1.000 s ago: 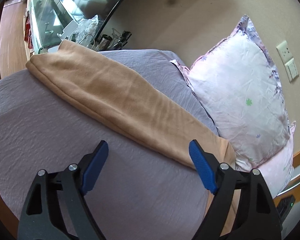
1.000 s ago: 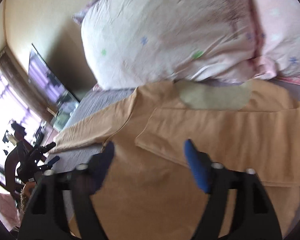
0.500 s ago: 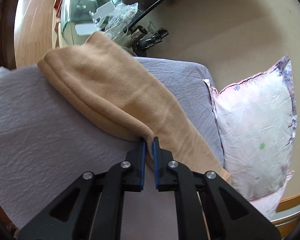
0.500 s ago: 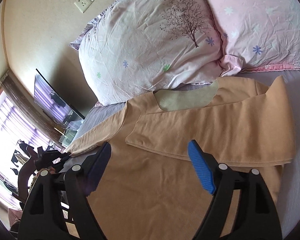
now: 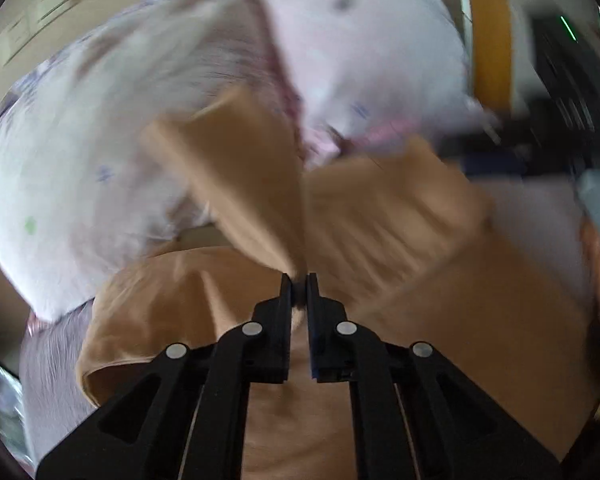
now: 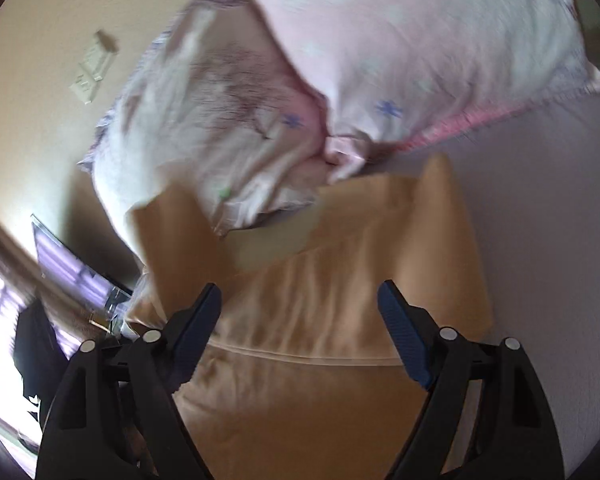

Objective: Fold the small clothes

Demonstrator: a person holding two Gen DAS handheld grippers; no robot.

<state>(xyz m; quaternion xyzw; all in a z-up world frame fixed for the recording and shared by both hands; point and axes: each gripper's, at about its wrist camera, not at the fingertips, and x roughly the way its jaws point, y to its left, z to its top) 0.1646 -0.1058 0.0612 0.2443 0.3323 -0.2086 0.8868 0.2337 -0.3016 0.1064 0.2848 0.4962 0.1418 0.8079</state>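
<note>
A tan long-sleeved shirt [image 6: 340,320] lies on the grey-purple bed sheet [image 6: 540,200], its collar toward the pillows. One sleeve is folded across the body. My left gripper [image 5: 299,280] is shut on the other sleeve [image 5: 240,168] and holds it lifted over the shirt's body [image 5: 460,320]; the view is blurred by motion. My right gripper [image 6: 300,304] is open and empty, hovering just above the shirt's folded part.
Two pale pink pillows [image 6: 380,40] lean against the beige wall [image 6: 60,20] right behind the shirt's collar. A wooden bed frame [image 5: 490,40] and dark items stand beyond the pillows. A television [image 6: 68,268] stands at the far left.
My left gripper, shut on the sleeve, has swung it up and over toward the shirt's body and the pillows. My right gripper has stayed open and shifted closer to the shirt.
</note>
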